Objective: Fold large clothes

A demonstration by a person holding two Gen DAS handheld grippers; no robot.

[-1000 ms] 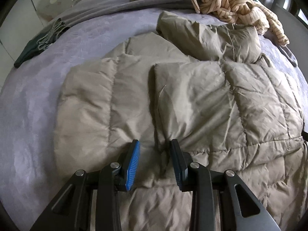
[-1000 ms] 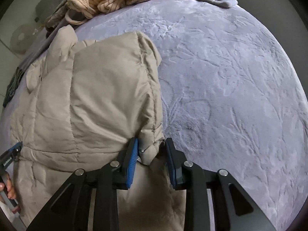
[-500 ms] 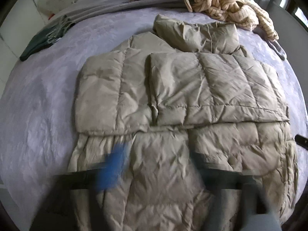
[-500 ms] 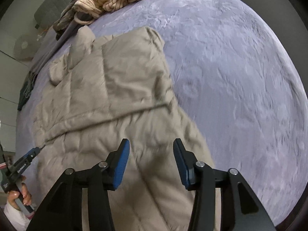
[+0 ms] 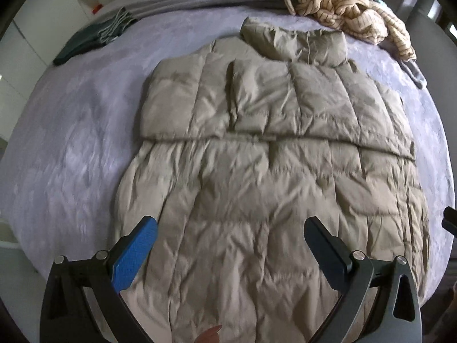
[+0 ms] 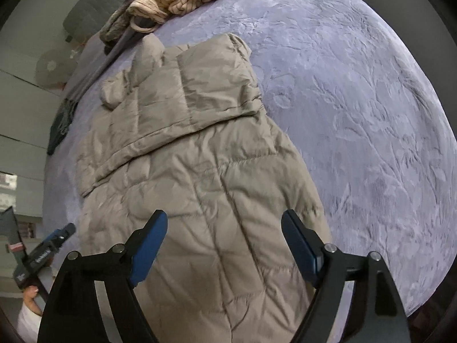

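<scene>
A large beige quilted puffer coat (image 5: 257,148) lies flat on the lilac bedspread (image 5: 71,131), its sleeves folded across the upper body and its hood at the far end. It also shows in the right wrist view (image 6: 205,154). My left gripper (image 5: 230,228) is open and empty, raised above the coat's lower part. My right gripper (image 6: 224,224) is open and empty, above the coat's lower right part. The left gripper (image 6: 51,245) shows at the lower left of the right wrist view.
A cream striped garment (image 5: 351,3) and other clothes are piled at the bed's far end. A dark green garment (image 5: 94,37) lies at the far left. The bedspread (image 6: 357,100) stretches bare to the right of the coat. A fan (image 6: 51,65) stands beyond the bed.
The right gripper let go of the folded sleeve. Both grippers opened wide and pulled back and up from the coat. The sleeves now lie folded across the coat.
</scene>
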